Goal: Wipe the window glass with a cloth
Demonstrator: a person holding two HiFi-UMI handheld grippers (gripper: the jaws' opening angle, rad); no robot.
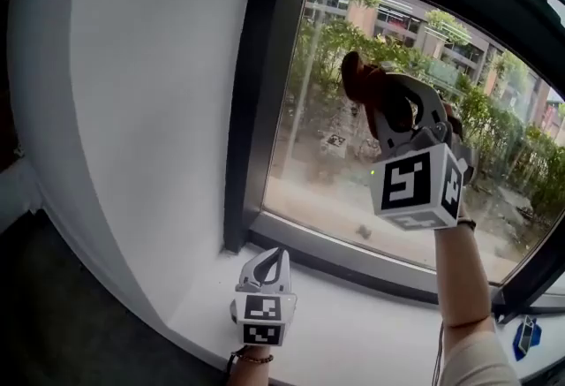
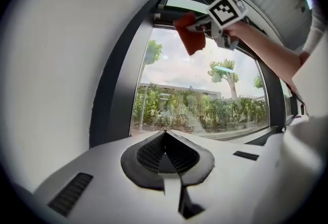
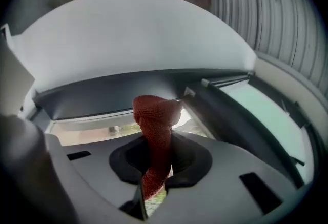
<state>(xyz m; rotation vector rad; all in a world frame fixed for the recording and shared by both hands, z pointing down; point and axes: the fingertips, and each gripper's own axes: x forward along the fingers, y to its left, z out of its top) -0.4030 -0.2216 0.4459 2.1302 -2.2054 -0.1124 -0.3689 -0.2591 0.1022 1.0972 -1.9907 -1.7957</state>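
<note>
Your right hand-held gripper (image 1: 378, 86) is grasping a red cloth (image 1: 356, 75) up at the window glass (image 1: 309, 155) while your left hand-held gripper (image 1: 279, 252) is hovering clenched and empty over the sill (image 1: 353, 322).

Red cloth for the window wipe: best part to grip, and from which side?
Grip the cloth at its gathered end, as the right hand-held gripper does now, jaws shut across the narrow neck. Come from the room side, so the loose wad beyond the jaws faces the window glass.
</note>
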